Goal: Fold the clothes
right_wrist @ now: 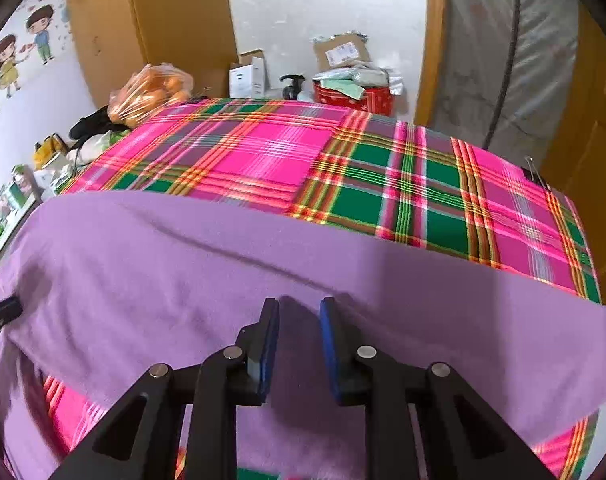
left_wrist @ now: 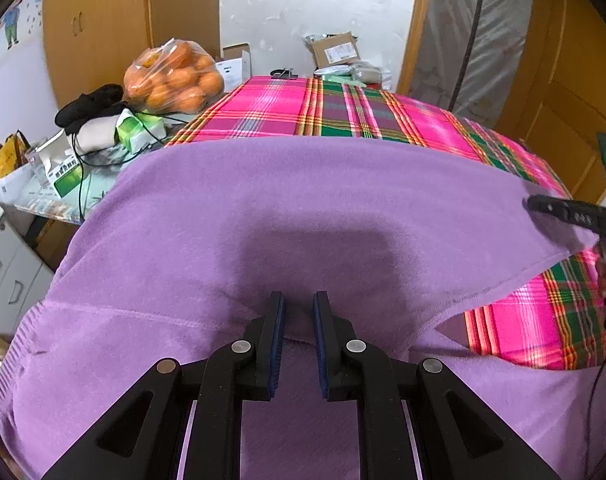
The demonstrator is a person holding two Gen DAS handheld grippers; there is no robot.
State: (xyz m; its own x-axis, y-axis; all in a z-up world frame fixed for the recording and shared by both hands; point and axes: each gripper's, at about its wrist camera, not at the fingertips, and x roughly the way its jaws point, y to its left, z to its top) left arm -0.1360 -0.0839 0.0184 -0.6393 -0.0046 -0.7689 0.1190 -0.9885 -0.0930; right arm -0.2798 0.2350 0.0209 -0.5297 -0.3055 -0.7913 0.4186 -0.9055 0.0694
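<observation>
A pink-and-green plaid cloth [right_wrist: 263, 156] covers the table, and ahead of both grippers a purple sweater [left_wrist: 303, 208] lies spread across its near part. The left wrist view shows the garment's ribbed hem [left_wrist: 19, 356] off to that gripper's left and a curved edge to its right, where the plaid shows through – details the right wrist view lacks. The right wrist view instead shows far more bare plaid beyond the sweater, and a red box [right_wrist: 355, 98] at the table's far end.

Left of the table sits a bag of oranges [left_wrist: 175, 78], sharp in the left view, blurred in the right.

The left gripper [left_wrist: 299, 300] has its jaws a narrow gap apart over a raised fold of purple knit; whether the pads pinch it cannot be told. The right gripper [right_wrist: 299, 306] stands slightly wider – its blue pads [right_wrist: 328, 332] clear of the fabric below.
</observation>
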